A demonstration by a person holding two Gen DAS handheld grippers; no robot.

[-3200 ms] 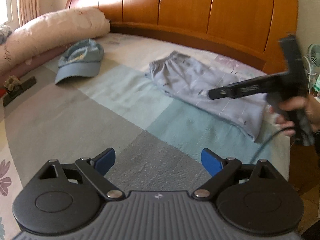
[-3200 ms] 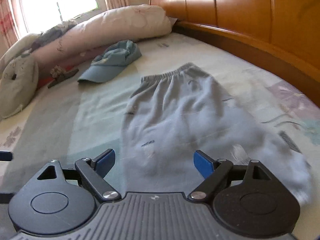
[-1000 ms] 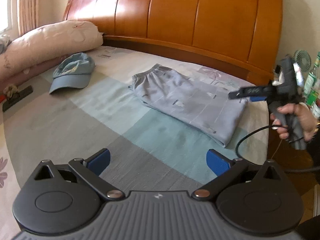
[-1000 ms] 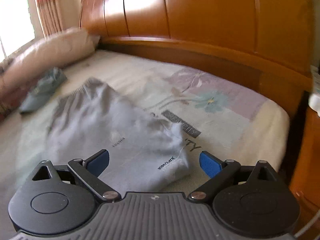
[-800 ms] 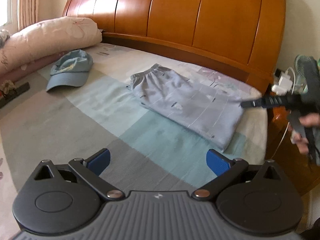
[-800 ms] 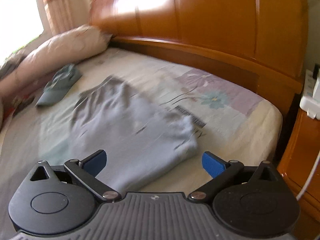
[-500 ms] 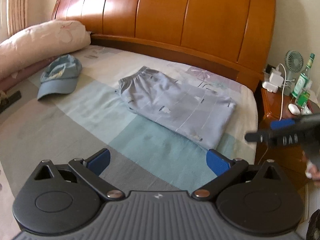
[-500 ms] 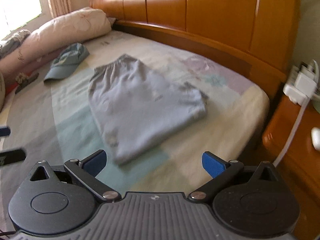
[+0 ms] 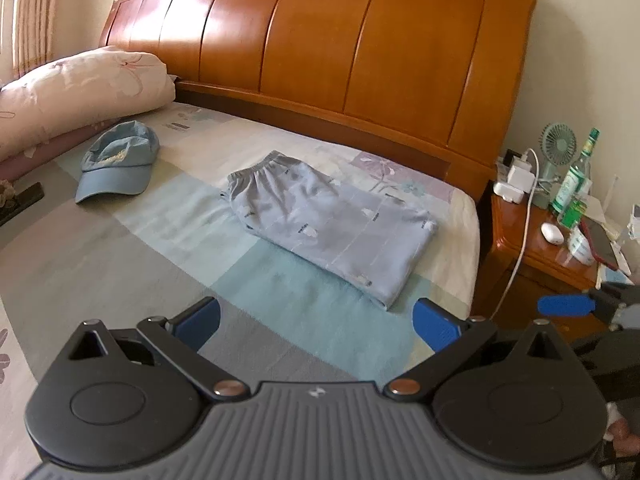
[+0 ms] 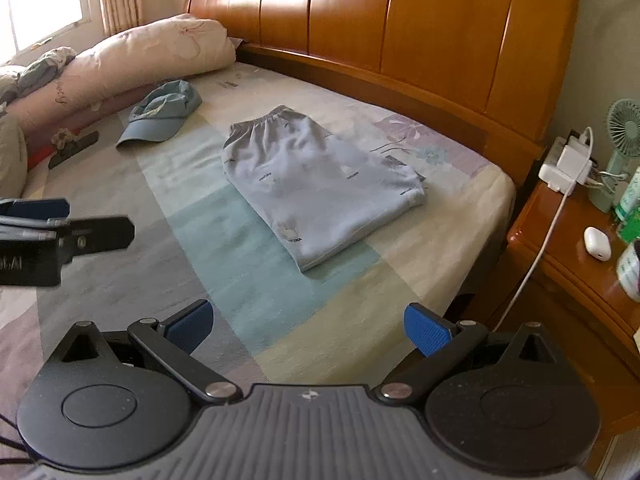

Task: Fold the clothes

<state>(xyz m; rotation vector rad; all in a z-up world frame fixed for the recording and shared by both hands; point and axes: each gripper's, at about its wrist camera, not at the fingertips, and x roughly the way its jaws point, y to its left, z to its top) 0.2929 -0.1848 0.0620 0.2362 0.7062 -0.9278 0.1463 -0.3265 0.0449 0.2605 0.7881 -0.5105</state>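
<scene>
Left gripper [image 9: 316, 322]: jaws wide apart, empty, pulled back off the bed
Right gripper [image 10: 306, 326]: same, spread and empty
Trousers [image 10: 316, 178]: folded, lying flat ahead of both, untouched
Meaning: fold looks done, both tools backed away

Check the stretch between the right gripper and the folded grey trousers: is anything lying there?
Nothing: in the right wrist view, only bare patchwork bed cover separates the open right gripper from the folded trousers.
</scene>
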